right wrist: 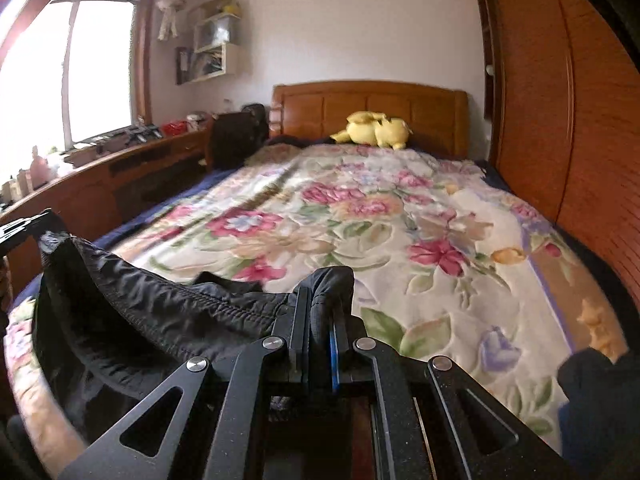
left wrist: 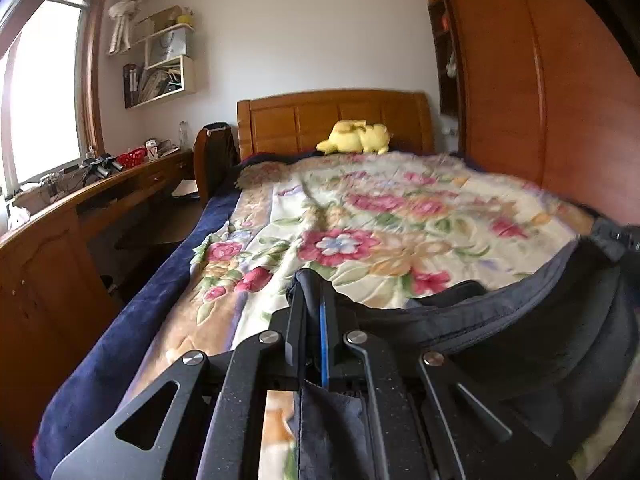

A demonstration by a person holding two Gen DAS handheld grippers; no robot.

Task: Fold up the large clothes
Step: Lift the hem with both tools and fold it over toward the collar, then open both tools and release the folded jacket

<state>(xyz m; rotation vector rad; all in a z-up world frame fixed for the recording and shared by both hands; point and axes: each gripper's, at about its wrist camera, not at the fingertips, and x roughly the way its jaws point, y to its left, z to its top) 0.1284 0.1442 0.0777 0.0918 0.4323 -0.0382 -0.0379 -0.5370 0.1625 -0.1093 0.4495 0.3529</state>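
My left gripper (left wrist: 316,280) and right gripper (right wrist: 322,280) each clamp the dark, crinkled nylon garment (right wrist: 132,304), stretched nine-to-three across the floral plush bedspread (right wrist: 360,216).

Black garment (right wrist: 132,320) — crumpled, edge stretched taut, sagging over floral bedspread (right wrist: 400,220).

Dark garment (left wrist: 520,332) cut off at the bottom and right edges; its type unreadable. Floral blanket (left wrist: 400,208) motion-blurred at the far end. Bench clutter (left wrist: 100,166) too small to identify.
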